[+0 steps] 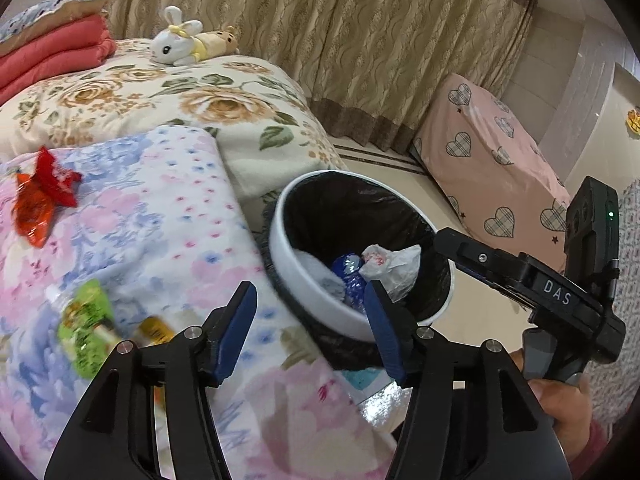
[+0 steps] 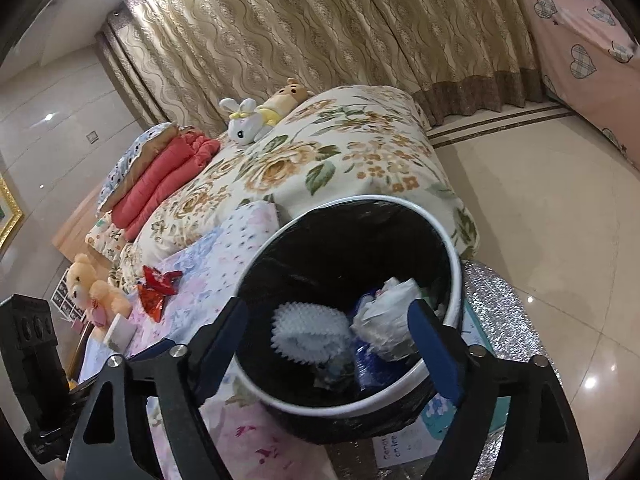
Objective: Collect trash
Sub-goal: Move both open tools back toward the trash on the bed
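The left gripper (image 1: 312, 330) stands open and empty beside the white bin (image 1: 304, 276), above the flowered blanket (image 1: 168, 216).

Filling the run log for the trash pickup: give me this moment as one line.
left gripper: jaws open, empty | right gripper: jaws open, empty, over white black-lined trash bin | red crumpled wrapper: on floral blanket

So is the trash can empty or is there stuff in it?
Not empty. The trash can holds a crumpled white bag and a blue wrapper.
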{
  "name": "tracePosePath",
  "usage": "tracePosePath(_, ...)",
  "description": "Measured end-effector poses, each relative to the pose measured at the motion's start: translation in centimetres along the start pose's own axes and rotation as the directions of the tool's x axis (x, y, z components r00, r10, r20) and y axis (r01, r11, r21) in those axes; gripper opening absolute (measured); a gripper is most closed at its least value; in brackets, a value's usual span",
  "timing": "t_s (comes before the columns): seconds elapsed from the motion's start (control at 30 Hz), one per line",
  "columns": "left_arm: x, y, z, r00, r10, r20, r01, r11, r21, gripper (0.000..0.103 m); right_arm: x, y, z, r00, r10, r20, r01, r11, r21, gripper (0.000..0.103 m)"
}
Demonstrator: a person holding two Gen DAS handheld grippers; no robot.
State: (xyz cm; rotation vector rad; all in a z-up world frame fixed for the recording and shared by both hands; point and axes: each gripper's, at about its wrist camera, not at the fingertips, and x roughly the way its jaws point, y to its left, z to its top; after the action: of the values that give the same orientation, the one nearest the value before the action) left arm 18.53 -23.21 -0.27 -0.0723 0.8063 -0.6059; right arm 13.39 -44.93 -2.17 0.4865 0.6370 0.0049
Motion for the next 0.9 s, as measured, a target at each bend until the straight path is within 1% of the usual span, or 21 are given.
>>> tracePosePath(0.07,-0.7,0.7,-0.5,1.000,0.009,0.008,-0.009,1.000,-0.011,0.059,-0.1,0.5,-0.5,1.000,0.008,-0.001,-0.008,1.000,-0.003,0.088)
tracePosePath(0.27,-2.9,3.9,-2.9,0.999,0.043,0.008,-0.042,0.997,-0.071,0.060,-0.5,2.0,-2.1,0.999,0.043,0.006,-0.043,0.999,0.000,0.088)
tracePosePath(0.43,-4.7,6.6,-4.7,0.996,0.084,0.010,-0.082,0.989,-0.121,0.060,-0.2,3.9,-3.8,0.996,0.082,-0.021,-0.082,0.996,-0.016,0.089)
tracePosePath(0.73,-7.3,10.9,-7.1,0.990,0.143,0.009,-0.139,0.970,-0.200,0.060,0.8,8.4,-6.1,0.990,0.120,-0.078,-0.129,0.984,-0.124,0.089)
tracePosePath(0.9,-8.2,13.0,-8.3,0.985,0.174,-0.005,-0.170,0.957,-0.235,0.060,1.4,10.9,-7.3,0.983,0.145,-0.112,-0.166,0.965,-0.203,0.090)
